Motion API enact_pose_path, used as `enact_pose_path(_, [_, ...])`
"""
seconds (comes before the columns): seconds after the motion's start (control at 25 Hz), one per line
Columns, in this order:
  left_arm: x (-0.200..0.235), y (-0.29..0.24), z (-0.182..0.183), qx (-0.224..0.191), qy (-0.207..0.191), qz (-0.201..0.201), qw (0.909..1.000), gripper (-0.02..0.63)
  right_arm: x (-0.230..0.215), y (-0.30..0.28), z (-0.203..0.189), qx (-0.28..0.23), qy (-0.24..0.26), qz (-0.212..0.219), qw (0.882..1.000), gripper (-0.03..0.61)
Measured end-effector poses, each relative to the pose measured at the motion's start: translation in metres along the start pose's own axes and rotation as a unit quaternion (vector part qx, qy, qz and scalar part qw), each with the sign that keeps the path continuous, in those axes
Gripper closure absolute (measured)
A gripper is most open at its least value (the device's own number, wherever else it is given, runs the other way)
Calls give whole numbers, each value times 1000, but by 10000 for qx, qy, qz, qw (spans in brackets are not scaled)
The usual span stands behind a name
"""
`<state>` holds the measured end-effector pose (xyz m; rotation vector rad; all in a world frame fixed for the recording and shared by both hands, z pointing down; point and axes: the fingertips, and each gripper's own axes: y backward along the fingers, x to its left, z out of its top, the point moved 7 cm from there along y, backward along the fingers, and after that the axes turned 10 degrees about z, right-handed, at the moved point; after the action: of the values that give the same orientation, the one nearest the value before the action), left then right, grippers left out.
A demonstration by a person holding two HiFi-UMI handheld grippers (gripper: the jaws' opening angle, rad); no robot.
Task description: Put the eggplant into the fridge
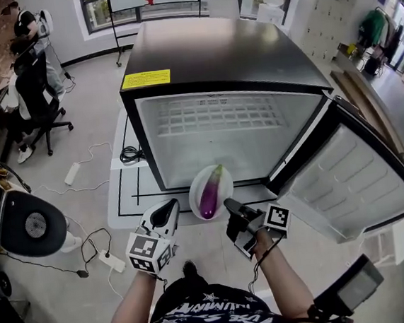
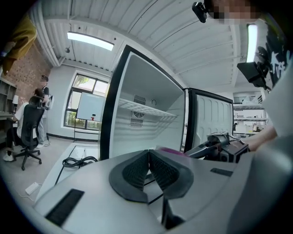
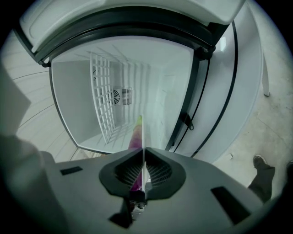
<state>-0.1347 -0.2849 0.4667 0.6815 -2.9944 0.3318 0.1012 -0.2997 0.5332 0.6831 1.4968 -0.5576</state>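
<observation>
A purple eggplant (image 1: pixel 210 191) with a green stem end lies on a white plate (image 1: pixel 195 193), held level in front of the open fridge's white interior (image 1: pixel 236 143). My right gripper (image 1: pixel 229 206) is shut on the plate's near right rim. In the right gripper view the plate's thin edge (image 3: pixel 143 137) runs between the closed pads, with the eggplant (image 3: pixel 135 138) beside it. My left gripper (image 1: pixel 169 208) hovers just left of the plate, shut with nothing in it; its pads (image 2: pixel 137 170) meet in the left gripper view. The fridge door (image 1: pixel 350 182) is swung open to the right.
A wire shelf (image 1: pixel 219 113) sits at the back of the fridge cavity. Cables (image 1: pixel 130 154) and a power strip (image 1: pixel 112 261) lie on the floor to the left, near a round white device (image 1: pixel 30 223). A person sits on an office chair (image 1: pixel 35 88) at the far left.
</observation>
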Motion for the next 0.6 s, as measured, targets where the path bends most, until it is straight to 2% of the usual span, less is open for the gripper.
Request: enact_pose_path(0.6, [28, -36, 3, 42, 5, -433, 9991, 604, -7, -31, 19, -558, 118, -177, 9982, 557])
